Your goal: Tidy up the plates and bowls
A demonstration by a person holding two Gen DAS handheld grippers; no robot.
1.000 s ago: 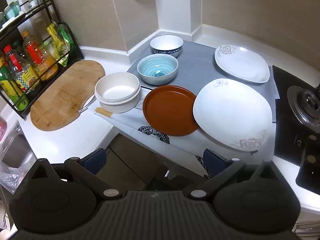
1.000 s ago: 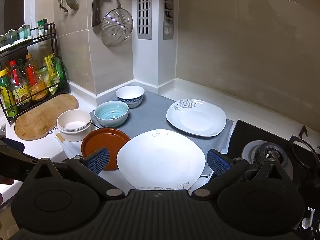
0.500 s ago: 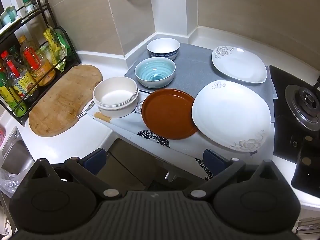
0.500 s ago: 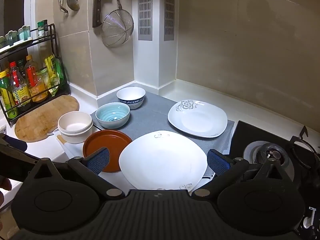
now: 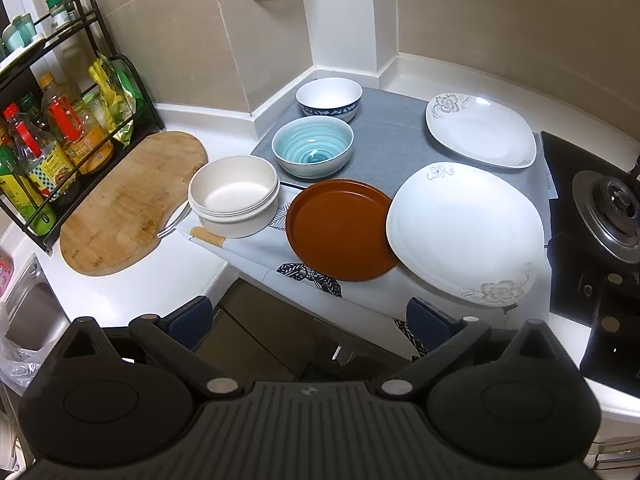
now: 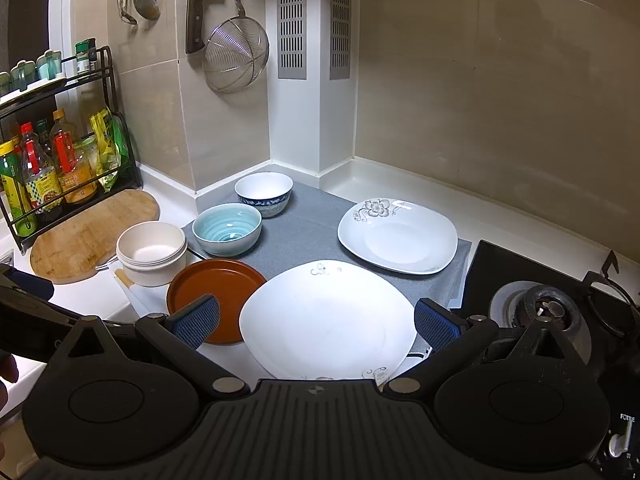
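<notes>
Nothing stacked yet: brown plate [image 5: 340, 230] at 12 o'clock, large white plate [image 6: 328, 320] overlapping it, bowls apart; left gripper [image 5: 310, 318] and right gripper [image 6: 318, 322] jaws wide, empty

We bring the left tool [image 5: 308, 322] slightly closer to the brown plate [image 5: 340, 230], and the right tool [image 6: 316, 320] eases nearer the large white plate [image 6: 328, 320]; the dishes themselves haven't shifted.
</notes>
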